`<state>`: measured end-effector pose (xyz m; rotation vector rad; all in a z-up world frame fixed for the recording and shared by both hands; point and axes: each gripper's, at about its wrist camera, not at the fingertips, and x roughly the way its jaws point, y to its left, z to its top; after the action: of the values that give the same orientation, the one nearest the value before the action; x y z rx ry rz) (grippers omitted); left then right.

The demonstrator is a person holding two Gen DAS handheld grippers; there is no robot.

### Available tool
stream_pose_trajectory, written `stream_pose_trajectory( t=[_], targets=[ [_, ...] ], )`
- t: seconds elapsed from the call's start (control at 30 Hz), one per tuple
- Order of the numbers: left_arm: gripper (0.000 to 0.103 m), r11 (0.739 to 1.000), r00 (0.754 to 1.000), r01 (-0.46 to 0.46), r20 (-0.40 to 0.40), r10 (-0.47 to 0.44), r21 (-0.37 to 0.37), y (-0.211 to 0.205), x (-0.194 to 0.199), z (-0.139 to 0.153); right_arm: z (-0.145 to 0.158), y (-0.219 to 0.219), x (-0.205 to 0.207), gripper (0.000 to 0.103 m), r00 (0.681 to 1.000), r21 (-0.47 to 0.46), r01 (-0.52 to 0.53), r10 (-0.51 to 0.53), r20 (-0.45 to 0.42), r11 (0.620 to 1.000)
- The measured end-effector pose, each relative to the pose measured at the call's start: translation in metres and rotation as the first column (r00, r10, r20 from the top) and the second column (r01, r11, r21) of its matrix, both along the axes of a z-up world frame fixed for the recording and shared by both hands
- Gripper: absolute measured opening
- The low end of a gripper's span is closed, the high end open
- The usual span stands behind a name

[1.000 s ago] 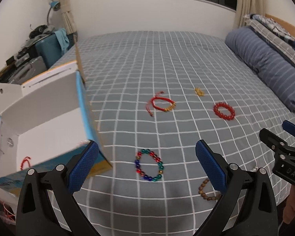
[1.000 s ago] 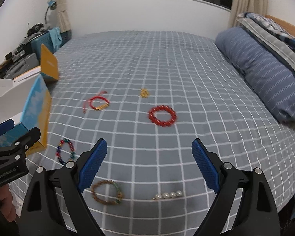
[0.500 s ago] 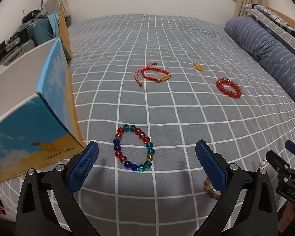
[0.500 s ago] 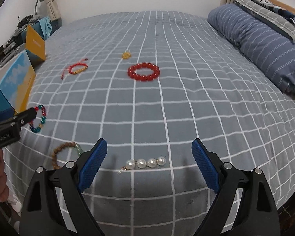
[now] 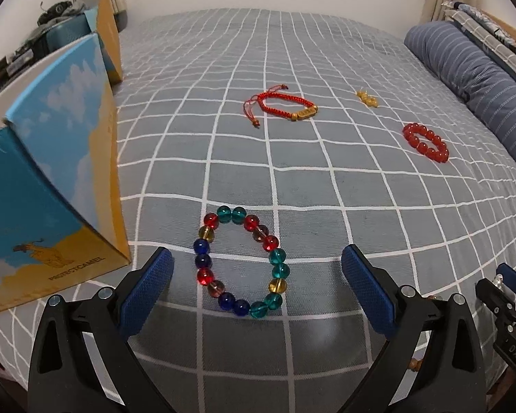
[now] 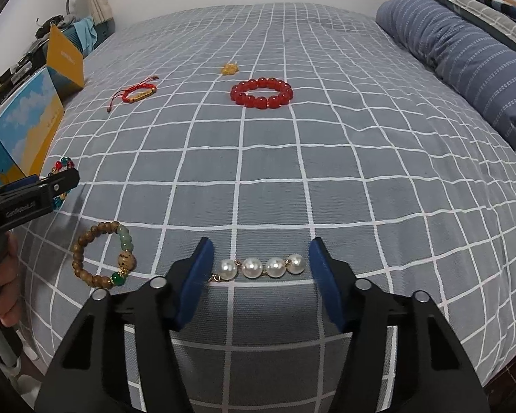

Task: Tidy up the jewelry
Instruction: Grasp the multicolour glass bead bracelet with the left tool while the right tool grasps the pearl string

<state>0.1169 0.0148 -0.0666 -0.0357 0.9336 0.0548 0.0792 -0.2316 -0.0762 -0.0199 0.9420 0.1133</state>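
A short strand of four round glossy pearls (image 6: pixel 263 267) is bracketed, untouched, by the spread blue ribbed pads of the right gripper (image 6: pixel 260 284) on the grid-patterned grey bedspread (image 6: pixel 326 158). A ring of translucent multicoloured glass beads (image 5: pixel 240 261) is framed by the wide-open, empty left gripper (image 5: pixel 256 290), beside a printed cardboard box (image 5: pixel 48 186).

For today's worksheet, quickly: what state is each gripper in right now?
Left gripper: open, holding nothing, fingers either side of the multicolored bead bracelet.
Right gripper: open, holding nothing, fingers flanking the pearl strand.
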Motion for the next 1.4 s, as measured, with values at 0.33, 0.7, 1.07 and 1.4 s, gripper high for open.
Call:
stream_pose_trajectory(
  t=[0.33,0.7,1.07,1.4],
  targets=[
    [0.043,1.000,0.999,0.015,-0.035,-0.015,-0.001,0.002,0.004,-0.005,0.000,0.002,0.000,0.027,1.000,0.001,-0.009,0.009,-0.008,1.000],
    [0.009,0.999,0.998,0.038,-0.047,-0.039,-0.027,0.003,0.003,0.000,0.005,0.001,-0.001,0.000,1.000,0.002,0.003,-0.003,-0.007,1.000],
    [0.009,0.998,0.998,0.049,-0.045,-0.050,-0.033,0.003,0.002,0.006,0.014,-0.005,-0.005,0.000,1.000,-0.003,0.015,-0.015,0.011,1.000],
    [0.009,0.998,0.998,0.054,-0.040,-0.056,-0.041,0.004,-0.001,0.011,0.017,-0.022,-0.014,0.002,0.999,0.005,0.043,-0.043,0.006,0.999]
  ],
)
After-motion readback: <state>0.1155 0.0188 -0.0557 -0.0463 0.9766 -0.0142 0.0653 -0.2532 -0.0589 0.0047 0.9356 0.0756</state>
